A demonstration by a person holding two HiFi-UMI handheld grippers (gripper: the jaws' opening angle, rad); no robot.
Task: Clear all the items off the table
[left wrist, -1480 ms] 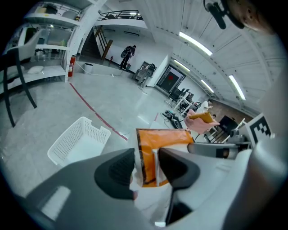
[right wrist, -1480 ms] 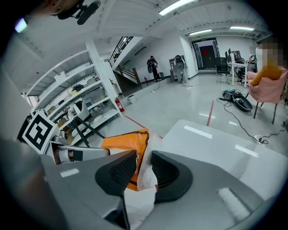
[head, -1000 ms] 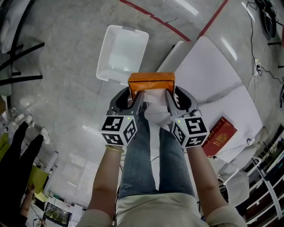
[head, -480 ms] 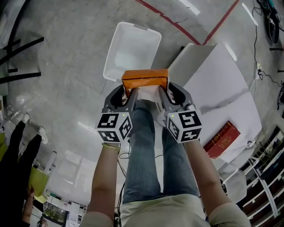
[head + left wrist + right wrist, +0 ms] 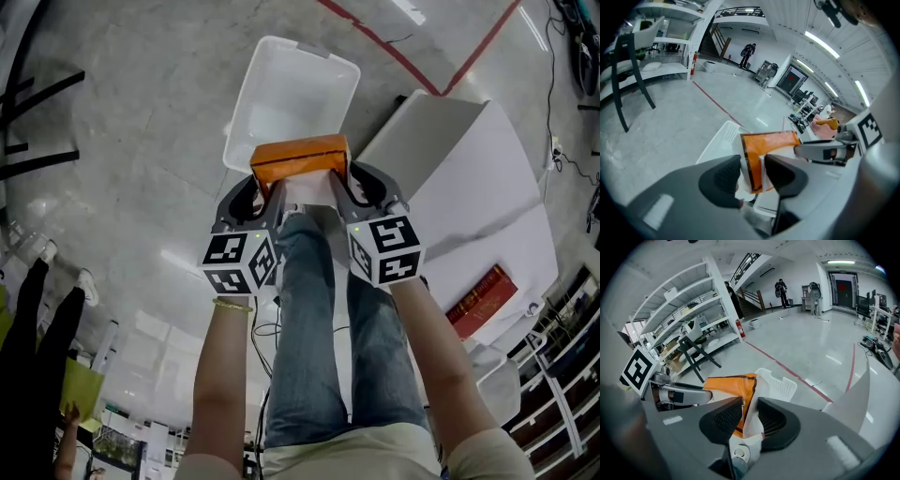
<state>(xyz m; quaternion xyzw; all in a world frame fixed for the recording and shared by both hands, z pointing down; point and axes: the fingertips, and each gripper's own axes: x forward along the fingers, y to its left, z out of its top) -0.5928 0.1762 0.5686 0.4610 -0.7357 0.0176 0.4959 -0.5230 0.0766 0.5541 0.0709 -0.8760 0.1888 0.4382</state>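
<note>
My left gripper [image 5: 265,192] and right gripper [image 5: 342,187] are grey shells with black ribbed pads [image 5: 725,420], each carrying a cube [image 5: 239,263] of black-and-white square markers with 1 green light. Behind the left cube I wear a thin gold bracelet [image 5: 231,305], plus blue jeans [image 5: 309,356] and a pale short-sleeved top [image 5: 347,455].

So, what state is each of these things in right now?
pack: in the air, gripped at both ends.
left gripper: shut on pack.
right gripper: shut on pack.
basket: on the floor, nothing seen inside.
book: closed, lying on the table.
table: covered in white.
</note>
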